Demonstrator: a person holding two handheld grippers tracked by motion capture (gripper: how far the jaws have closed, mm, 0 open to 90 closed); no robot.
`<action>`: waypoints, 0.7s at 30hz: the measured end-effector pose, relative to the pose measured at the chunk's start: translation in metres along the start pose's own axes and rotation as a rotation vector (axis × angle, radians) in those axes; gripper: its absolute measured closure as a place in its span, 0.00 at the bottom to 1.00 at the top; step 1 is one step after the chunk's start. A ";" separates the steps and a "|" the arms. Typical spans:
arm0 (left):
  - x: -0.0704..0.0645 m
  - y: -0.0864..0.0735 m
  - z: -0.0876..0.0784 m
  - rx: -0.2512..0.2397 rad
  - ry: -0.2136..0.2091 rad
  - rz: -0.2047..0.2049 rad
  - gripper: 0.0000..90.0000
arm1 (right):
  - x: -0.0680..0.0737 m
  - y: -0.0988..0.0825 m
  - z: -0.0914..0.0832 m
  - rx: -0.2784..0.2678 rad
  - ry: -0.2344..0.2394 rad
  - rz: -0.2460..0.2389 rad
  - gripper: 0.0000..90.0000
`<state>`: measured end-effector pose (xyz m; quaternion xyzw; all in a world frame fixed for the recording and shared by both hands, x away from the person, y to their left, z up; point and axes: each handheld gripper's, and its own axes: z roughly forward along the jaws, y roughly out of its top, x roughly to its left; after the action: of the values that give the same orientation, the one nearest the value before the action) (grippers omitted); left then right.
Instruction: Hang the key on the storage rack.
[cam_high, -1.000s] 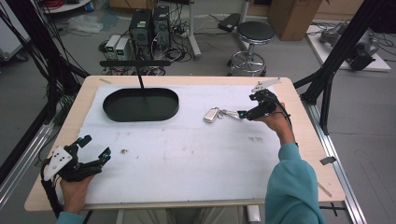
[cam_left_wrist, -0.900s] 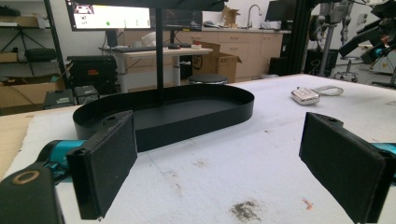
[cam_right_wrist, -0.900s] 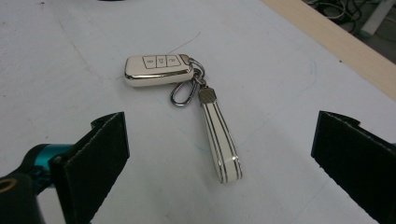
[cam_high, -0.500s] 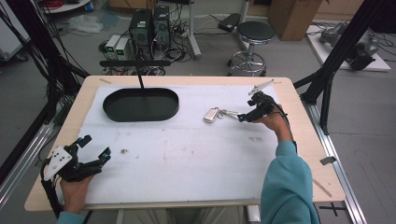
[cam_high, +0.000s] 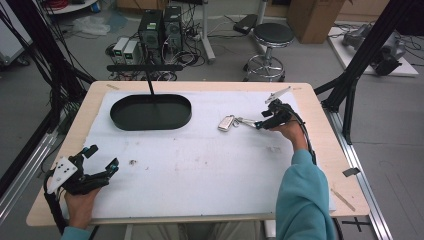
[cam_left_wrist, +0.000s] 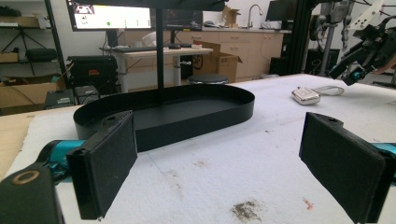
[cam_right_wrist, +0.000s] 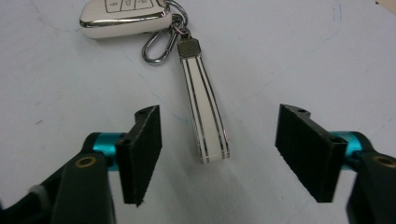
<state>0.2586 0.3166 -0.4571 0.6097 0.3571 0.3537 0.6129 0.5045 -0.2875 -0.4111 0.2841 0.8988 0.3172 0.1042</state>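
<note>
Nothing looks moved yet: the key fob (cam_right_wrist: 122, 17) with its striped strap (cam_right_wrist: 204, 114) lies flat on the white table (cam_high: 200, 170), well apart from the black tray (cam_high: 150, 111), the right tongs (cam_right_wrist: 219, 149) spread wide astride the strap's end, the left tongs (cam_left_wrist: 224, 163) idle, also apart.

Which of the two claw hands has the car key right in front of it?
The right gripper. The key fob's white strap lies between its open jaws. The left gripper sits far off at the table's near corner, with nothing between its jaws.
</note>
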 end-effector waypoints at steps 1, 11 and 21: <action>0.000 0.000 0.000 -0.001 0.000 -0.001 0.13 | 0.000 0.000 0.001 0.003 0.001 -0.001 0.43; 0.000 0.000 0.000 -0.002 0.001 0.001 0.13 | -0.003 -0.003 0.008 0.029 0.013 -0.013 0.56; 0.000 0.000 0.000 -0.001 0.000 0.001 0.13 | -0.004 -0.005 0.014 0.041 0.027 -0.010 0.64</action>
<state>0.2585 0.3163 -0.4572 0.6093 0.3567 0.3542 0.6132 0.5108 -0.2862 -0.4253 0.2775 0.9077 0.3023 0.0875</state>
